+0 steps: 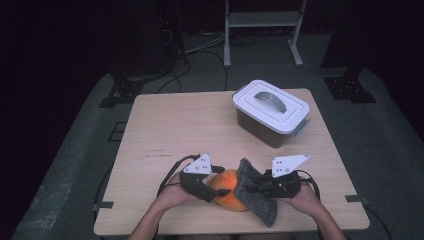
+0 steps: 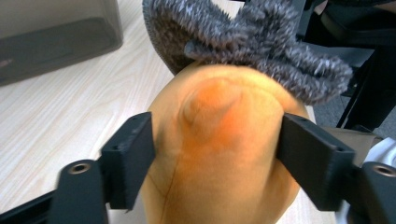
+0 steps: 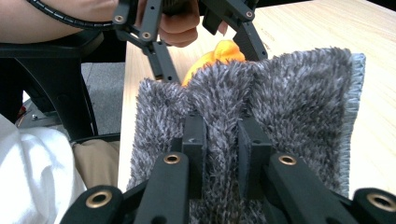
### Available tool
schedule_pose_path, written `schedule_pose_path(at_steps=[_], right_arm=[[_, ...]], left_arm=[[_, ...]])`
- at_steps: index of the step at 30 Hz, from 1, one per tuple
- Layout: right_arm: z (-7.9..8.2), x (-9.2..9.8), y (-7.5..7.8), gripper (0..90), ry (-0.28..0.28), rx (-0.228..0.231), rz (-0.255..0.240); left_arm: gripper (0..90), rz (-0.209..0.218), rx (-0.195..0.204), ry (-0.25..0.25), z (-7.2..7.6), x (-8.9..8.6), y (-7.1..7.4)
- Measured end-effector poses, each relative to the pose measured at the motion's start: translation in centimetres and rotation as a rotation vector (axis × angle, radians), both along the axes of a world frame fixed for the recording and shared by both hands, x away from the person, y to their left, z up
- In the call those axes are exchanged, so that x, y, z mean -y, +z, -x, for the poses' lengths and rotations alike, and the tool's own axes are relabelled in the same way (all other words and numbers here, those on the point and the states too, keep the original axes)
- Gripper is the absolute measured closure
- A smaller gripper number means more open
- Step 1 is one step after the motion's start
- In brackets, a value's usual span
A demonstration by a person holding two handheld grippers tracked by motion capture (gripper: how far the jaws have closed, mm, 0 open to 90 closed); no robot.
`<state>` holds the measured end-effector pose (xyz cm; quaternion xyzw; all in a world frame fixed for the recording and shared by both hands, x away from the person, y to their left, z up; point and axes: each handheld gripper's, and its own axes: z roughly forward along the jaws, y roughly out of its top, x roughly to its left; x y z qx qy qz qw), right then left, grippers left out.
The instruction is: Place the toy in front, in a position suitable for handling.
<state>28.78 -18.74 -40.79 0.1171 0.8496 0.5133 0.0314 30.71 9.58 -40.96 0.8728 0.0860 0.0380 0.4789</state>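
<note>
An orange soft rounded thing lies near the table's front edge, partly under a grey fluffy cloth. In the left gripper view this orange thing sits between my left gripper's two jaws, which touch it on both sides, and the cloth drapes over its far end. My right gripper is shut on a raised fold of the grey cloth. Past the cloth's edge the orange thing peeks out, with the left gripper and the hand that holds it behind it.
A white lidded container with a handle stands at the back right of the wooden table; its dark wall is in the left gripper view too. A metal rack's legs stand on the floor beyond.
</note>
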Motion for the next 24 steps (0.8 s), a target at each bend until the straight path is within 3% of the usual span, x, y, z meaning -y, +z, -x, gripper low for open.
schedule_pose_path(at_steps=[4,6,10,17,24], right_arm=[[0.1,-0.3,0.0,74.7,0.006,0.002,0.002],[0.2,-0.3,0.0,74.8,0.009,0.005,0.004],[0.0,0.1,-0.1,74.8,0.008,0.004,-0.012],[-0.8,1.5,-1.2,74.6,-0.024,-0.033,-0.004],[-0.9,1.8,-1.2,74.5,-0.034,-0.042,0.008]], left_arm=[[25.3,0.007,-0.005,-0.019,0.2,0.3,0.1],[31.6,0.003,0.020,-0.038,0.2,0.1,-0.1],[39.6,0.014,0.014,-0.050,0.0,-0.4,-0.4],[40.1,0.025,-0.024,-0.062,-0.7,-1.9,-0.9],[42.1,0.020,-0.009,-0.086,-0.6,-2.4,-1.1]])
